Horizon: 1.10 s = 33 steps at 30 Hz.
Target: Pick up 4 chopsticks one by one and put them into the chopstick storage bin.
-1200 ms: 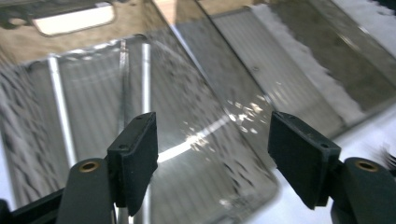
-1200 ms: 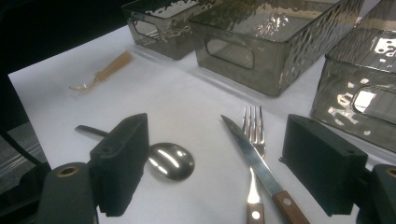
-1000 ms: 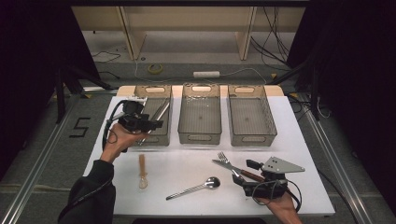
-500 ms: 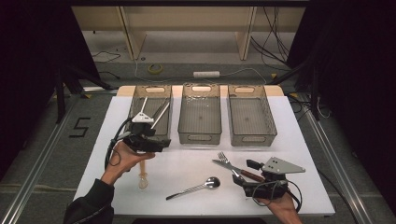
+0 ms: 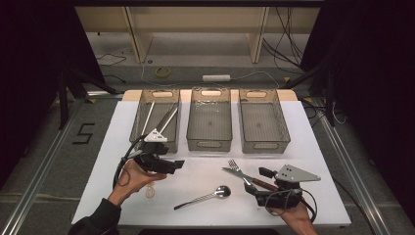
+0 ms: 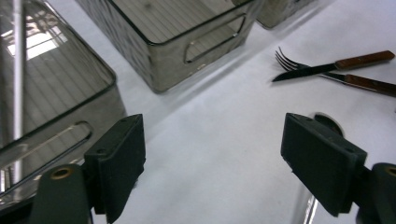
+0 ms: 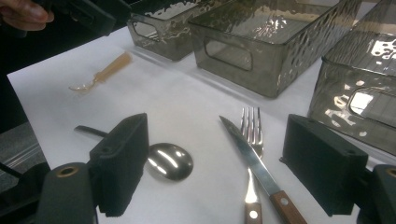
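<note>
**Desk:** What has changed in the last second?

**Me:** My left gripper has come back from over the left bin towards my side of the bench, and sunk a little. Its fingers have just been opening. They now stand spread wide with only bare white surface between them.

**Desk:** So that hand is empty?

**Me:** Empty. Long slim utensils lie inside the left bin. I read that as 1 delivery finished, with the hand freed for the next pick.

**Desk:** What is left to sort?

**Me:** 4 pieces lie loose on the bench. The tan-handled spoon sits just under my left hand. The metal spoon lies at the front centre. The fork and the wood-handled knife lie crossed, touching each other, just in front of my right gripper.

**Desk:** And the right hand?

**Me:** It has kept its place. Its fingers are spread and pinch nothing, aimed at the knife and fork.

**Desk:** The other bins?

**Me:** The middle bin and the right bin look empty.

**Desk:** Your next move?

**Me:** Probably the tan-handled spoon, since it is nearest my open left fingers.
</note>
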Available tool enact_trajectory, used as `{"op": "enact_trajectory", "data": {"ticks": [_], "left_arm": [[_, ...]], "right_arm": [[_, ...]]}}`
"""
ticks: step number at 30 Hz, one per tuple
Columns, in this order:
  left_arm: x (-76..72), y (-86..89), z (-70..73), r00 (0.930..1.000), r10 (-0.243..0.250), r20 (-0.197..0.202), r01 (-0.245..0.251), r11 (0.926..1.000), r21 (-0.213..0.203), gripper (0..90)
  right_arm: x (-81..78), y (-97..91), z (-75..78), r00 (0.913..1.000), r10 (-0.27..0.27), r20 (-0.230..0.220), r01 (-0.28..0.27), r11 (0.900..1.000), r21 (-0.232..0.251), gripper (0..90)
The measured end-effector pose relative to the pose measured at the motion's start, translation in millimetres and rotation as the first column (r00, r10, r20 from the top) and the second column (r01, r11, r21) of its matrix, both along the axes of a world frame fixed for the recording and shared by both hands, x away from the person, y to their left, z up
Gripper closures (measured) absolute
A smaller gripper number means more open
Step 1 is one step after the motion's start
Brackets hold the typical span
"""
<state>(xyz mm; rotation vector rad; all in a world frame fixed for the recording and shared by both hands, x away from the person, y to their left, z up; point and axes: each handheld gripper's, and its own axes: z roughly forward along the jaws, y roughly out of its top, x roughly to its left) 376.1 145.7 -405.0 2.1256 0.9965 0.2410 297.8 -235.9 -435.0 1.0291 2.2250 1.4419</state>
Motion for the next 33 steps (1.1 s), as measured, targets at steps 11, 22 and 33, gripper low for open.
{"op": "enact_trajectory", "data": {"ticks": [11,22,33], "left_arm": [[-15.2,-12.5,-8.9,0.9982,-0.056,-0.021,0.056,0.9982,0.021,20.4],[-26.3,-27.8,-16.6,0.9922,-0.118,-0.039,0.12,0.9913,0.053,20.7],[-34.0,-40.0,-30.6,0.9854,-0.157,-0.066,0.164,0.9786,0.125,20.6]], "right_arm": [[0.3,-1.9,-0.5,1.0,0.001,-0.002,-0.001,1.0,0.0,23.0],[0.6,-2.4,-0.9,1.0,-0.001,-0.004,0.001,1.0,0.004,23.0],[0.8,-1.0,-0.6,1.0,0.003,-0.001,-0.003,1.0,-0.002,23.0]]}}
